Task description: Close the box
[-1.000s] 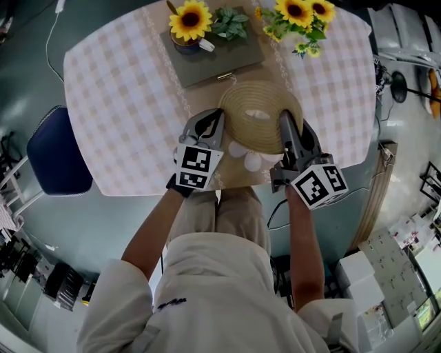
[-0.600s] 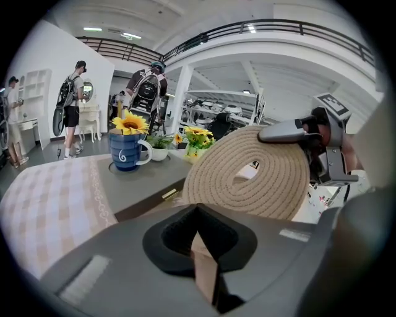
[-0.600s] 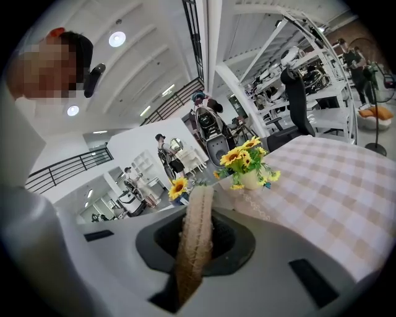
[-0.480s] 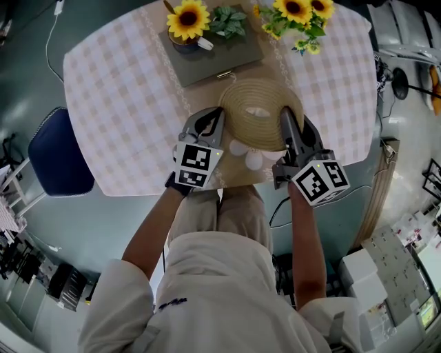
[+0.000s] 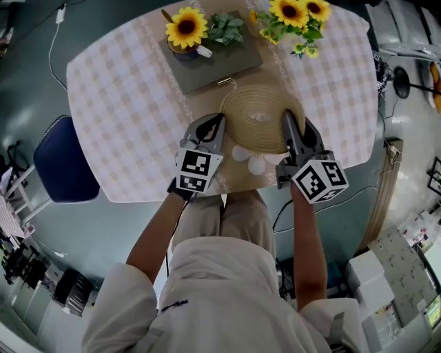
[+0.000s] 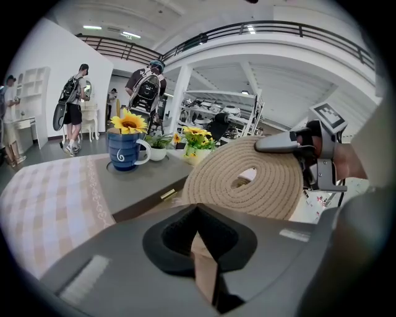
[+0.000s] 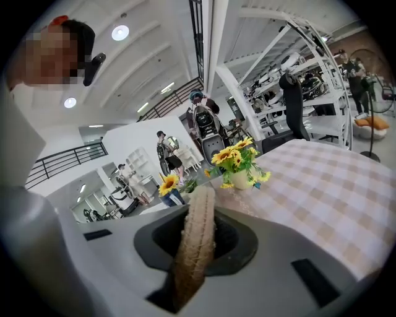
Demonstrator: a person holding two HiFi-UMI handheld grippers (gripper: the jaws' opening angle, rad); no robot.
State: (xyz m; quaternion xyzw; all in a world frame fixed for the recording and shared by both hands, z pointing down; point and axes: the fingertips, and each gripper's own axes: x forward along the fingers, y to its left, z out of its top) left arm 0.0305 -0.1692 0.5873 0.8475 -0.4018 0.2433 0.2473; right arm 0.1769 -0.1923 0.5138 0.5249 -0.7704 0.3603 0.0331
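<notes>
A round woven rope lid [image 5: 260,117] lies on the brown runner at the near edge of the table, with a pale thing showing at its middle. My right gripper [image 5: 289,123] has the lid's right rim [image 7: 197,229] between its jaws, and those jaws are opening while the rope still fills the gap. My left gripper [image 5: 219,124] sits at the lid's left edge. In the left gripper view the lid [image 6: 247,179] stands tilted ahead, and a thin tan strip is pinched between the nearly closed jaws of that gripper [image 6: 201,251]. What the strip belongs to is unclear.
Two white balls [image 5: 248,158] lie between the grippers by the table edge. Behind the lid sits a grey tray [image 5: 231,62] carrying a blue sunflower mug [image 5: 185,31] and a small plant [image 5: 227,26]. A yellow flower vase [image 5: 293,17] stands back right. A blue chair [image 5: 65,158] stands left.
The lid and both grippers keep their places on the table. Only the head view has shifted a little.
</notes>
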